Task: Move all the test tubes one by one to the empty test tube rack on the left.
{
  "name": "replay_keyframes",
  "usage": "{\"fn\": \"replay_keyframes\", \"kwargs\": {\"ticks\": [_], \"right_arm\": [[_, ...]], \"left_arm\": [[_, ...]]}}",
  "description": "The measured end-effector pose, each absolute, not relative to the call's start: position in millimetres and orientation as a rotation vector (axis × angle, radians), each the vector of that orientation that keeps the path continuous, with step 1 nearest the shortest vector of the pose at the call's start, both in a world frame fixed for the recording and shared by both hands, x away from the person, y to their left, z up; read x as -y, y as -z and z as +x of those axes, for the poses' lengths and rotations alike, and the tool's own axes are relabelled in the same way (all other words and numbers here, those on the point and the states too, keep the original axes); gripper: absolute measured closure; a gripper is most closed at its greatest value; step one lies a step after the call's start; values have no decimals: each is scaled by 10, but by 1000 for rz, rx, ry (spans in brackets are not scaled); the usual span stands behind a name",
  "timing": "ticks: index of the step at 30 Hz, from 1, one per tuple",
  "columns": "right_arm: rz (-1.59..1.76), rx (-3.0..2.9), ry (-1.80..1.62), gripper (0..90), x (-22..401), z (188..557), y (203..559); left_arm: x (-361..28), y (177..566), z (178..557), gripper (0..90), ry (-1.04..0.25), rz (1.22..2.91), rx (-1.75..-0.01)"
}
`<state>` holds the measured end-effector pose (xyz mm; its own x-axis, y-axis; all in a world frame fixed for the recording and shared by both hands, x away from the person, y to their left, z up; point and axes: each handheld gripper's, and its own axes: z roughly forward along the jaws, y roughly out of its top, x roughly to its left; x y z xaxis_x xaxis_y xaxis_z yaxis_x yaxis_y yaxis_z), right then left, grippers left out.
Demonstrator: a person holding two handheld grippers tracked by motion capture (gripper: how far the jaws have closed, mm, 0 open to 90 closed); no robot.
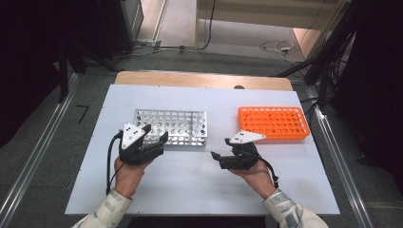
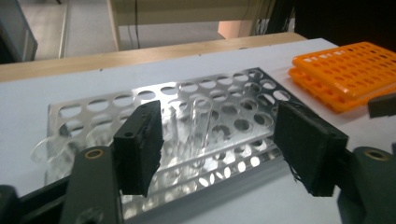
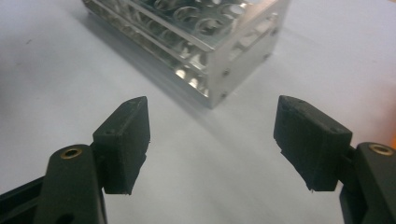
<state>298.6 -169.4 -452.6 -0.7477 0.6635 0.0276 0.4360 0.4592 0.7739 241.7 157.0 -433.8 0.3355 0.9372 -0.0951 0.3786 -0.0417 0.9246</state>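
Observation:
A shiny metal tube rack (image 1: 171,127) with rows of round holes lies left of centre on the white mat. My left gripper (image 1: 157,133) sits at its near edge, open. In the left gripper view a clear glass tube (image 2: 201,126) stands upright in the rack (image 2: 219,170), beyond the gap of the left gripper (image 2: 219,135), and neither pad touches it. Another clear tube (image 2: 46,150) shows at the rack's left end. My right gripper (image 1: 221,148) is open over bare mat, pointing left toward the rack's right end (image 3: 233,60); nothing is between the right gripper's (image 3: 212,135) jaws.
An orange plastic rack (image 1: 272,122) lies at the right of the mat (image 1: 199,190), also seen at the right in the left gripper view (image 2: 345,70). The wooden table edge (image 1: 199,80) runs behind the mat. Cables lie on the floor beyond.

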Motion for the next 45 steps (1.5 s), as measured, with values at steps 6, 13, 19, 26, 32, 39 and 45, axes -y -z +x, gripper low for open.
{"fn": "replay_keyframes", "kwargs": {"ticks": [6, 13, 19, 26, 32, 39, 45], "right_arm": [[1005, -2368, -1173, 251, 1979, 2984, 4495], [1063, -2304, -1173, 244, 2246, 2960, 4465], [1105, -2257, -1153, 234, 2480, 2905, 4473], [1207, -2164, -1133, 234, 2904, 2808, 4481], [1306, -2073, -1078, 225, 3279, 2748, 4531], [1441, -1996, -1020, 217, 3582, 2705, 4616], [1530, -1965, -987, 186, 3733, 2710, 4682]], "left_arm": [[-1748, 4433, 2266, 265, -704, 1591, -1275], [-1866, 4473, 2155, 218, -714, 1573, -1315], [-1960, 4522, 2086, 171, -736, 1559, -1349], [-2177, 4604, 2003, 163, -786, 1531, -1418], [-2358, 4688, 1940, 157, -819, 1513, -1479], [-2497, 4760, 1895, 156, -847, 1519, -1521], [-2563, 4815, 1910, 156, -834, 1518, -1556]]}}
